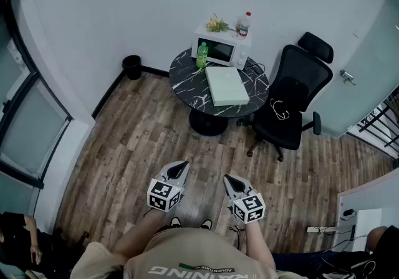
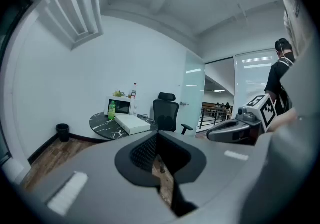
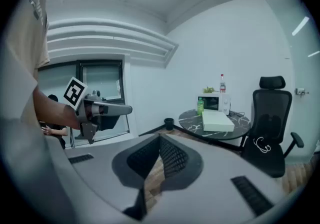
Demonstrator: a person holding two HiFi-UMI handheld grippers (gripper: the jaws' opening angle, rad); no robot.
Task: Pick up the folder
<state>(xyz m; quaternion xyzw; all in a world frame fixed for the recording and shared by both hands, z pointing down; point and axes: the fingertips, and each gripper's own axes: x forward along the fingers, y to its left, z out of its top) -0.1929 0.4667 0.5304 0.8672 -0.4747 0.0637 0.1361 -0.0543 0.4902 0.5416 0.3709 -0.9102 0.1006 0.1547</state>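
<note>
The folder [image 1: 226, 85] is a thick white slab lying flat on a round black marble table [image 1: 187, 85] across the room; it also shows small in the left gripper view, folder [image 2: 131, 124], and in the right gripper view, folder [image 3: 217, 119]. My left gripper [image 1: 181, 166] and right gripper [image 1: 229, 180] are held close to my body, well short of the table. Both are shut with nothing between the jaws. The left gripper [image 2: 156, 136] and the right gripper [image 3: 159, 140] each point toward the table, slightly downward.
On the table stand a white microwave [image 1: 222, 46] and a green bottle [image 1: 202, 55]; a red-capped bottle [image 1: 244, 24] and a plant sit on the microwave. A black office chair [image 1: 293, 100] stands right of the table. A black bin [image 1: 131, 66] sits by the wall. Wooden floor lies between me and the table.
</note>
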